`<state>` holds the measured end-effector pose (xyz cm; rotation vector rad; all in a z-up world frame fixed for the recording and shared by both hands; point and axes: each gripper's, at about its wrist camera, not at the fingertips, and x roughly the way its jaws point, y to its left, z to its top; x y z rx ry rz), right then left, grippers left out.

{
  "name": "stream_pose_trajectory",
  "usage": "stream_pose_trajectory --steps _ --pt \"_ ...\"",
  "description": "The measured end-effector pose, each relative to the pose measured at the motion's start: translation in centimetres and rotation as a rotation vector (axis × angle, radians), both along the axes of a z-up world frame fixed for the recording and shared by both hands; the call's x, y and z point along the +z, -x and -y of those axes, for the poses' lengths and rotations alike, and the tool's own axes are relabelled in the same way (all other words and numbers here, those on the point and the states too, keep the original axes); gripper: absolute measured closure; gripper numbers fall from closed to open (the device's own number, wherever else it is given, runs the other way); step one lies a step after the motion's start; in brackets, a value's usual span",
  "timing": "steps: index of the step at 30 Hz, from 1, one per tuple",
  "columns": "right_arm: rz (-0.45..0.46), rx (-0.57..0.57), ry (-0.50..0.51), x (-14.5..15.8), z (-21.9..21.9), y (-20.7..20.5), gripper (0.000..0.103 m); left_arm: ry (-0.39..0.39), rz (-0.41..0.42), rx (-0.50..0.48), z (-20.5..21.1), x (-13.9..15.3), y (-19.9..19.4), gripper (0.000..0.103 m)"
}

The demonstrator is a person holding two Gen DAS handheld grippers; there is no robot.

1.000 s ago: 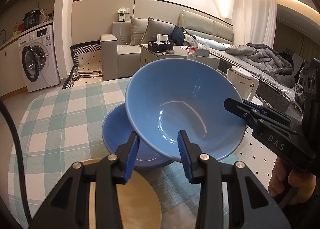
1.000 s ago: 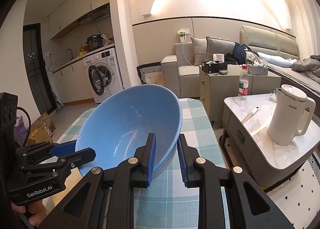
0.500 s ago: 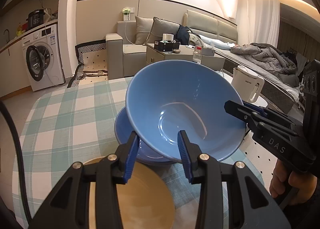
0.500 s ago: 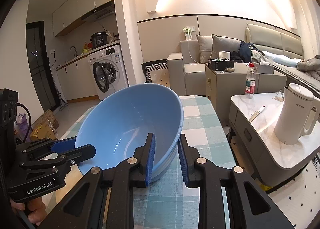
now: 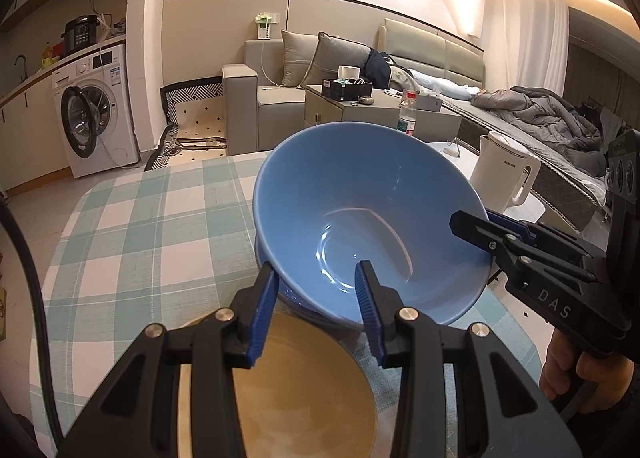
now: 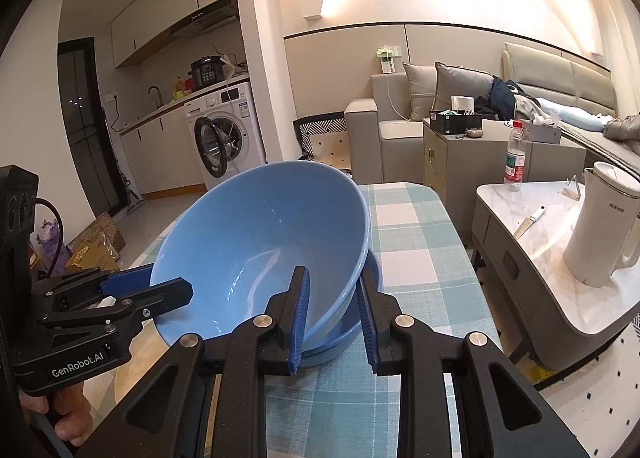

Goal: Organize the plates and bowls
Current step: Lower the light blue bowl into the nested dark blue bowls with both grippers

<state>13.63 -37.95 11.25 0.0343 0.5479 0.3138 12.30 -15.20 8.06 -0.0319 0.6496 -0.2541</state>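
Since a second ago, the top bowl [image 5: 360, 218] has been brought lower and more over the bottom bowl [image 6: 352, 334], so less of the bottom one is seen now.

The bench [image 5: 132, 226] is covered with a green and white checked cloth. The top bowl is big and blue and is tilted. It is held at its rim from two sides, and its low edge is set inside the bottom bowl, which is also blue and sits on the bench. Whether the two bowls touch cannot be told.

A tan plate [image 5: 304, 390] lies on the bench just beside the bowls, under the left gripper [image 5: 316, 310].

The near rim of the top bowl is held between the jaws of the left gripper. The jaws are not wide apart, and the rim is gripped by them.

The other side of the rim is between the jaws of the right gripper [image 6: 334, 314]. The jaws are opening a little, and a gap is seen beside the rim.
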Motion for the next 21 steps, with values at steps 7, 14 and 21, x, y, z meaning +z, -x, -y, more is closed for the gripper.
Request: stream_pose_trajectory --steps 7,14,21 --pt "0.001 0.000 -0.008 -0.4 0.3 -0.6 0.079 -0.008 0.000 0.006 -0.2 -0.1 -0.3 0.065" --pt "-0.003 -0.004 -0.021 -1.0 0.0 -1.0 0.079 -0.018 0.003 0.012 -0.2 -0.3 -0.8 0.065" --pt "-0.009 -0.013 -0.022 -1.7 -0.1 -1.3 0.079 -0.042 0.009 0.011 0.1 -0.8 -1.5 0.065"
